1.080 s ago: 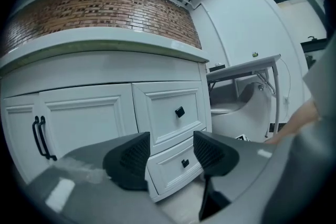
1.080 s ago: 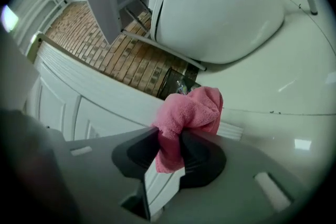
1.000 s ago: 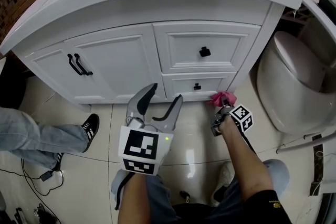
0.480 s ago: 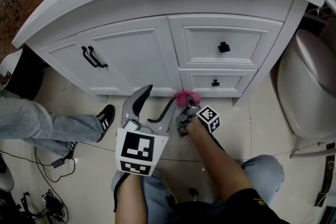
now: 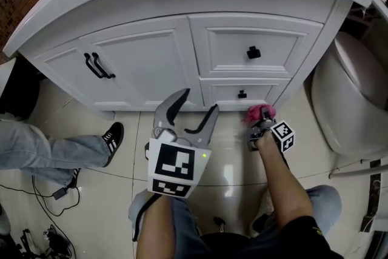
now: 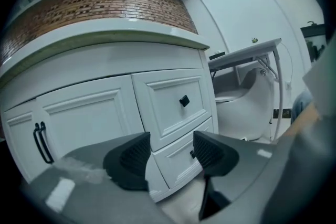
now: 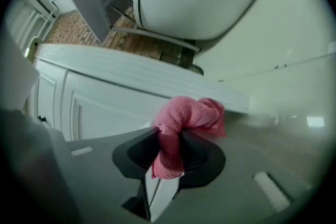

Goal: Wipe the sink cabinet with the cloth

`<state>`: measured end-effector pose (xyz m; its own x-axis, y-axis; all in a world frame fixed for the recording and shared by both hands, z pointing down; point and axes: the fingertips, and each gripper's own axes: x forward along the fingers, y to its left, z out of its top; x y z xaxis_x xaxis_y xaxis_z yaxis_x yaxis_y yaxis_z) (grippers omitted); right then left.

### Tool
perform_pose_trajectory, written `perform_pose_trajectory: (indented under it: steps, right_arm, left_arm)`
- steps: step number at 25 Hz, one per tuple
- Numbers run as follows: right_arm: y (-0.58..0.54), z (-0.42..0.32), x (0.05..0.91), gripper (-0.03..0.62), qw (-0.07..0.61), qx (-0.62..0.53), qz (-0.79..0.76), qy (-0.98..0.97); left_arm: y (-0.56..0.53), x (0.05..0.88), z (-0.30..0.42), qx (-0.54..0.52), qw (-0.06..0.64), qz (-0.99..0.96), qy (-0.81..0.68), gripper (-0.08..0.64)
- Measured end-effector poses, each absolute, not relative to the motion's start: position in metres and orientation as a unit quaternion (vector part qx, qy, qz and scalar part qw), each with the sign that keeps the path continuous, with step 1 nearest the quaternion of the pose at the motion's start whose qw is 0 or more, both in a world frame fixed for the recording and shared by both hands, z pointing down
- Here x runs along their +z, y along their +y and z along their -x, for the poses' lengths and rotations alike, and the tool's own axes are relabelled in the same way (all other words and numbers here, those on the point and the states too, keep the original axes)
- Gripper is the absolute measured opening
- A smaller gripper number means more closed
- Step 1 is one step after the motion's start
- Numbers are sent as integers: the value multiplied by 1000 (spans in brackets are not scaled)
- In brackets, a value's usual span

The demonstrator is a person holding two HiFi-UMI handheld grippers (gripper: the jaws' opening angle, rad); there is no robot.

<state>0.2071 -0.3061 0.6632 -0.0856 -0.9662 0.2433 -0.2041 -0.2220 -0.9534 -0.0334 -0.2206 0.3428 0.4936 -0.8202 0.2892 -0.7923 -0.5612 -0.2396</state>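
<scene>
White panelled sink cabinet [image 5: 139, 63] ahead; white toilet [image 5: 345, 100] to its right. Left gripper [image 6: 168, 152]: jaws apart, nothing between them. Right gripper [image 7: 169, 150]: jaws clamped on small pink terry cloth [image 7: 186, 115], low by the cabinet's right foot; contact unclear. Cloth judged light, soft, limp; a pinch through the bunched middle suits it.

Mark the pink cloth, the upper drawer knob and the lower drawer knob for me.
pink cloth [image 5: 259, 112], head view, its bunched top.
upper drawer knob [image 5: 254, 53], head view, its black face.
lower drawer knob [image 5: 242, 94], head view, its black face.
</scene>
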Motion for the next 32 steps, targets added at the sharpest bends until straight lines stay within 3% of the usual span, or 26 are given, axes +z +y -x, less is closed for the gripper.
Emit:
perform_pose_trajectory:
  steps: [7,12,20,25,32]
  right_arm:
    - [-302,-225,626,100,317,-512,580,549]
    - [-294,-193,528,100,292,-436,542,656]
    - [-221,-130,335,100,58,-72,529,844]
    - [-155,-100,281,99,-29,61,511,857]
    - [-133,-99,275,98,0,11,534,846]
  left_arm:
    - [-222,333,51,-155,13,863,480,261]
    - [-213,321,61,-125,-5,863,489,261]
    - [-184,287,75,-37,-26,868,494,261]
    - [-159,262,72,-5,8,865,502,256]
    - [-146,255,54,-10,51,842,537,256]
